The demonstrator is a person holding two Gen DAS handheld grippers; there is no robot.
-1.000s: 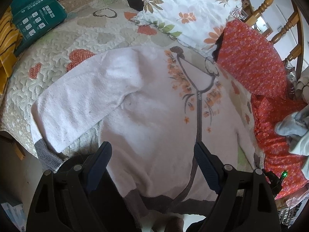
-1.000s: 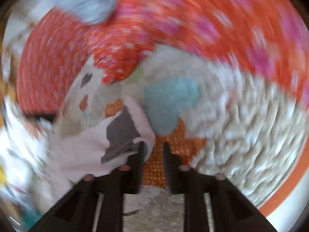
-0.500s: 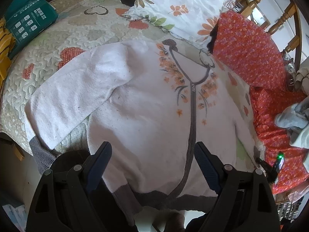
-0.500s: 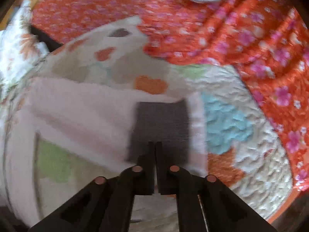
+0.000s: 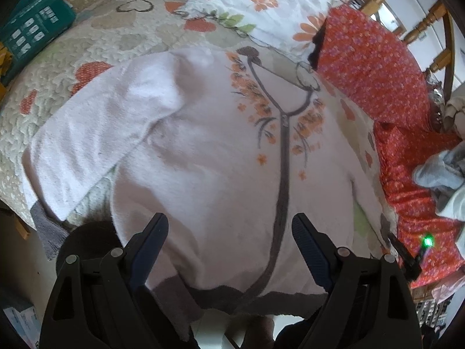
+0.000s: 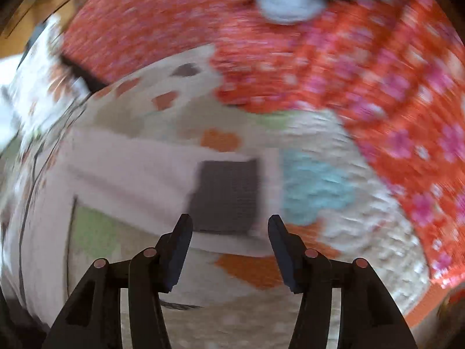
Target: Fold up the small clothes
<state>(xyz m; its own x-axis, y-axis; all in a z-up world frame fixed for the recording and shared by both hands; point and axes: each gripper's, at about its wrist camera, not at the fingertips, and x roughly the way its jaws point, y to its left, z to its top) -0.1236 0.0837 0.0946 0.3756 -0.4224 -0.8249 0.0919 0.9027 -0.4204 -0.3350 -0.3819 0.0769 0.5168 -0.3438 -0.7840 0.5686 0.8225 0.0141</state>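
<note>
A small pink cardigan (image 5: 203, 151) lies flat on a quilt (image 5: 96, 46) with hearts on it. It has a gray zipper line (image 5: 283, 174) down its front and orange flowers by the neck. One sleeve (image 5: 96, 133) lies spread out to the side of the cardigan's body, and its gray cuff (image 5: 43, 226) sits at the quilt's edge. The gray bottom band (image 5: 209, 290) of the cardigan is nearest the left hand-held gripper (image 5: 229, 232).

The left hand-held gripper hangs over the lower part of the cardigan. Its two fingers stand wide apart and nothing is between them.

The right hand-held gripper (image 6: 229, 226) is by the cardigan's other sleeve (image 6: 130, 168). That sleeve lies flat on the quilt, and its gray cuff (image 6: 226, 195) is just past the fingertips. The jaws have just been opening. The cuff is not pinched; the fingers stand apart with only the sleeve edge and quilt showing in the gap. This view is blurry.

Past the cardigan's neck lies a white pillow (image 5: 270, 3) with flowers. Beside the cardigan, on the second sleeve's side, is a red flowery cloth (image 5: 377, 67), and light gray clothes (image 5: 438, 174) lie on it. Far from the cardigan, on the first sleeve's side, sits a green pack (image 5: 32, 29).
</note>
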